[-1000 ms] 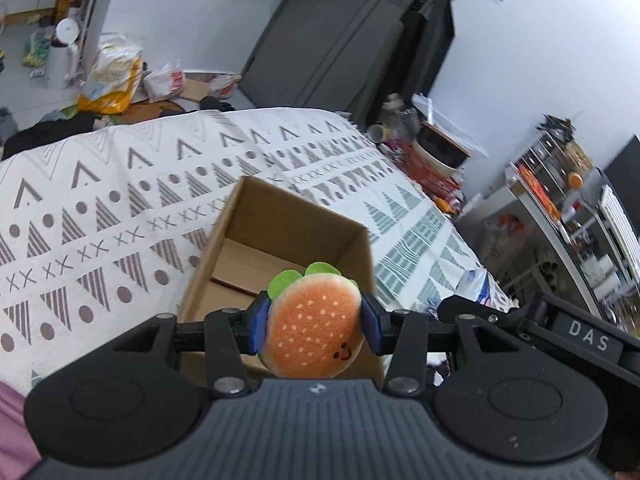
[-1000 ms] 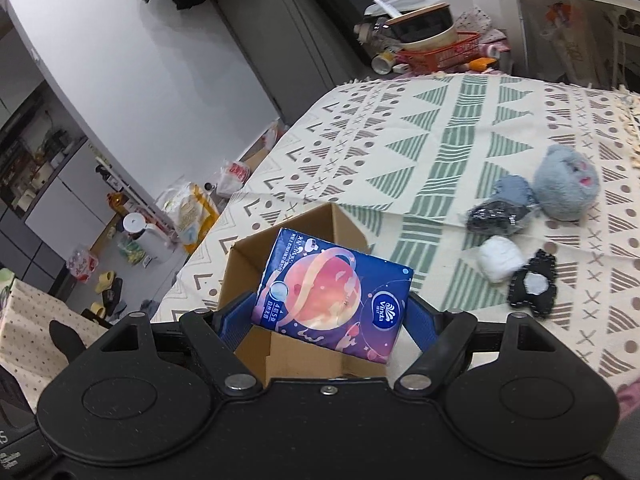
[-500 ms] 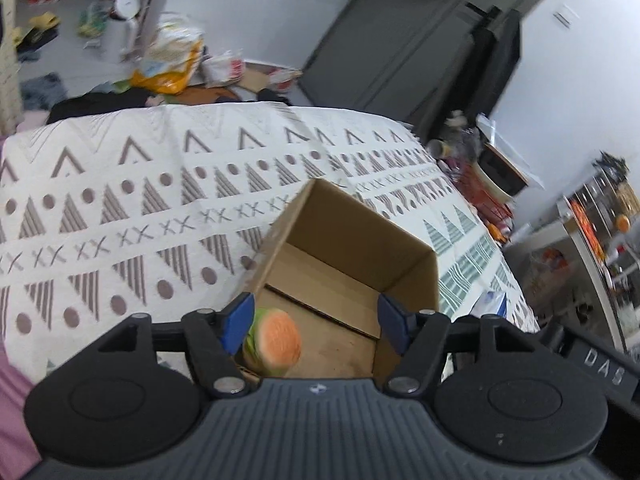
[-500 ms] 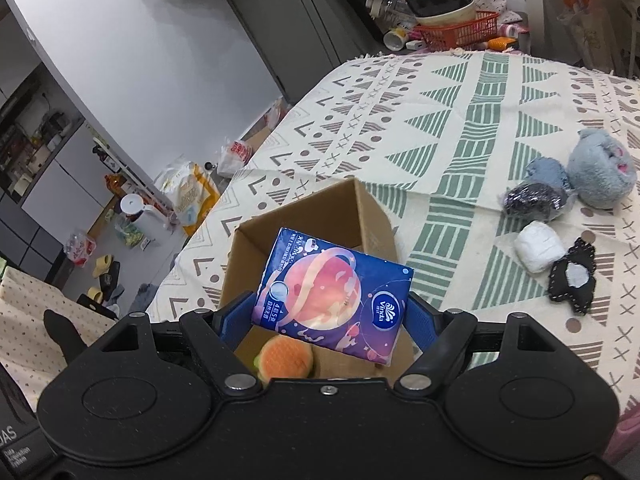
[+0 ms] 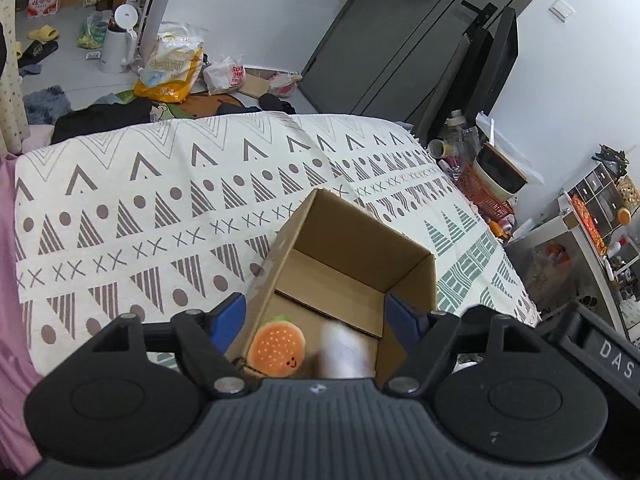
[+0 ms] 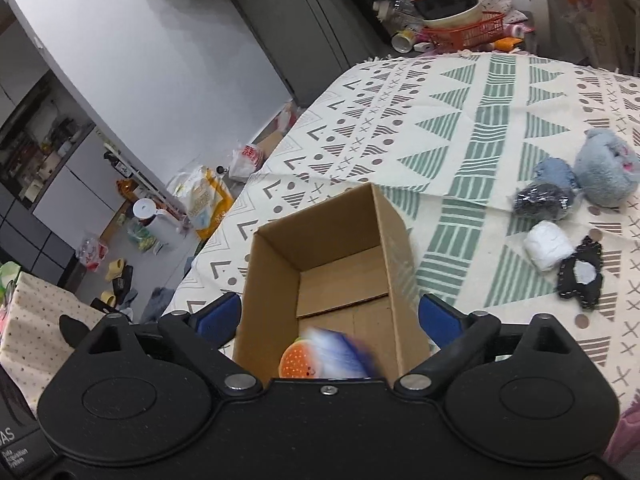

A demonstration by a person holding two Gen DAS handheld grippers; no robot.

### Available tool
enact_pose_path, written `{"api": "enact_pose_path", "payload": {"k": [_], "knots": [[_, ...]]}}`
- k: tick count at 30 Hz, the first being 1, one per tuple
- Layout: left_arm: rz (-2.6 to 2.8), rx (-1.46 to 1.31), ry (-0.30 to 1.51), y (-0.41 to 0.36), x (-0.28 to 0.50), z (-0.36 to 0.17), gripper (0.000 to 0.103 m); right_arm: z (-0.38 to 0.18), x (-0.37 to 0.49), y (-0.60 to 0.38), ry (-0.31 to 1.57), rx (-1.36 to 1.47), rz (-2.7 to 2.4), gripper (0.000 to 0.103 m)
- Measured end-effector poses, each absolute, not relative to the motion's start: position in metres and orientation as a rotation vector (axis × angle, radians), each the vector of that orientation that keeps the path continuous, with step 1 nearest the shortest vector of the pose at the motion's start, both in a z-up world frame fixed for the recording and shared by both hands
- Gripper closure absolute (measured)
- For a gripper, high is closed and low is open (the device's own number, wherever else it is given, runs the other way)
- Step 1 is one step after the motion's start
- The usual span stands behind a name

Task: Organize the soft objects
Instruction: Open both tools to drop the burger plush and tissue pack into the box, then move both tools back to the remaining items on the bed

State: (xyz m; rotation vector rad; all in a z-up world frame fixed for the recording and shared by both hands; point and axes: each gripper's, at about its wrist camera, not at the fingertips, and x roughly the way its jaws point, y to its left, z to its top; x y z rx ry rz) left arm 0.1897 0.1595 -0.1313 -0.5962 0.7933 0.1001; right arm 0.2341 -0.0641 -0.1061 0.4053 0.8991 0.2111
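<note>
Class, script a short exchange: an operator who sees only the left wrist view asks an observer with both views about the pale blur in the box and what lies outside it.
Operator: Beside the burger plush in the cardboard box I see a pale blur. What is it?
Observer: The right wrist view shows it blue and white: a motion-blurred pack partly over the burger.
Operator: Which soft things lie outside the box?
Observer: To its right on the patterned cloth are a blue plush, a dark bundle, a white roll and a black felt piece.
</note>
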Motion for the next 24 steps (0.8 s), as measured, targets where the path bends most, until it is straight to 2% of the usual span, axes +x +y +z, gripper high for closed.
{"api": "enact_pose_path", "payload": {"k": [5,15,24], "knots": [[0.088,-0.534,0.785,0.147,0.188,-0.12,0.026,-0.099,0.228,-0.089,0.896,0.412,0.173,0.001],[0.043,-0.447,0.801,0.112,0.186,-0.105,0.025,-0.083,0.212,-0.159,0.882,0.43,0.11,0.0],[-0.015,-0.405,0.771,0.072,0.183,-0.071,0.025,-0.083,0.202,-0.218,0.861,0.508,0.056,0.0]]}}
